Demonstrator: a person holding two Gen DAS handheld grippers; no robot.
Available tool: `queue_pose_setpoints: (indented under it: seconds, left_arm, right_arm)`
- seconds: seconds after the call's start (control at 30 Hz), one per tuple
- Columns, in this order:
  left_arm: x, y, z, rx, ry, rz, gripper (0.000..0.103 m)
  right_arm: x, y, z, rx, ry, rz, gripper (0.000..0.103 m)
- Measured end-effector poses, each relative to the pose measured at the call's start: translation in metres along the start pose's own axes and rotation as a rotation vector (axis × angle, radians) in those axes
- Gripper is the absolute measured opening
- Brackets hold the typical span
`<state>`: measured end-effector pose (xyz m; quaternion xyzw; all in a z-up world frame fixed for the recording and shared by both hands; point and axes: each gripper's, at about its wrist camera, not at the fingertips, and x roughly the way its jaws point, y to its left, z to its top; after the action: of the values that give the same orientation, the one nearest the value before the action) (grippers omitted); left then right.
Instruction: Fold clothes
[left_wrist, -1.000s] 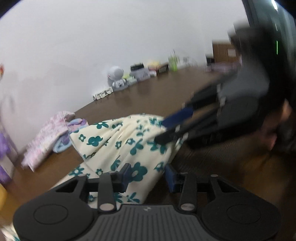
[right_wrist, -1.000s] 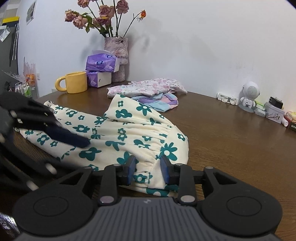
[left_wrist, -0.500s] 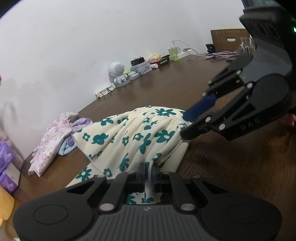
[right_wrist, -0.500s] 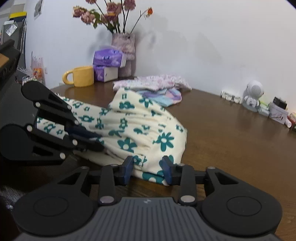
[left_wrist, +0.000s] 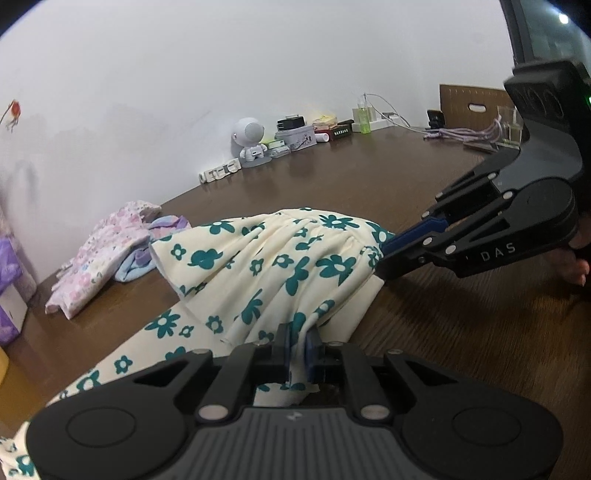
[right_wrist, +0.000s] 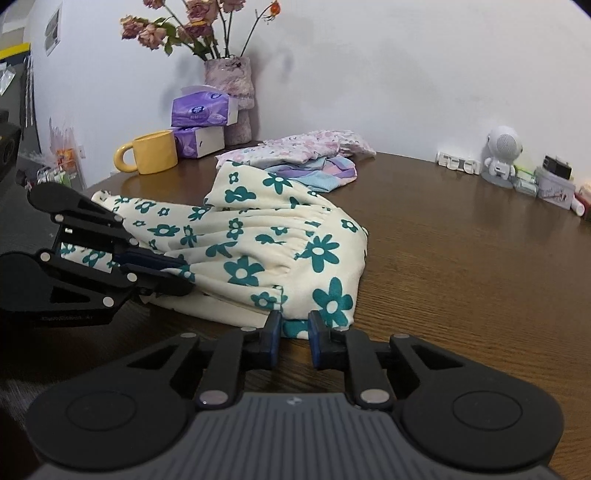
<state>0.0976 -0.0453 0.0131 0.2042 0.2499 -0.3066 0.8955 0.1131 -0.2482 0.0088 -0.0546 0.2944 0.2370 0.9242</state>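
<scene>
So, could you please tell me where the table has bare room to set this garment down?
Bare wood lies right of the floral garment, up to the white figurine and the clutter along the wall. It is crowded at the back left: yellow mug, tissue boxes, vase and the folded clothes.

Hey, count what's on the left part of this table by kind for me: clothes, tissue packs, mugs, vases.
Clothes: 3, the cream floral garment, a pink floral garment, a blue-purple garment
Tissue packs: 2, the upper tissue pack, the lower tissue pack
Mugs: 1, the yellow mug
Vases: 1, the flower vase
Total: 7
</scene>
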Motion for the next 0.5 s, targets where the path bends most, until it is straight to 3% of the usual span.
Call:
queue_pose_setpoints:
  seconds: [0.37, 0.5]
  left_arm:
    - [0.001, 0.003, -0.001, -0.022, -0.003, -0.007, 0.009]
    - [0.001, 0.006, -0.001, -0.034, -0.004, -0.016, 0.009]
  right_arm:
    - [0.004, 0.004, 0.0, -0.005, 0.028, -0.022, 0.016]
    - [-0.011, 0.002, 0.003, 0.006, 0.004, 0.024, 0.016]
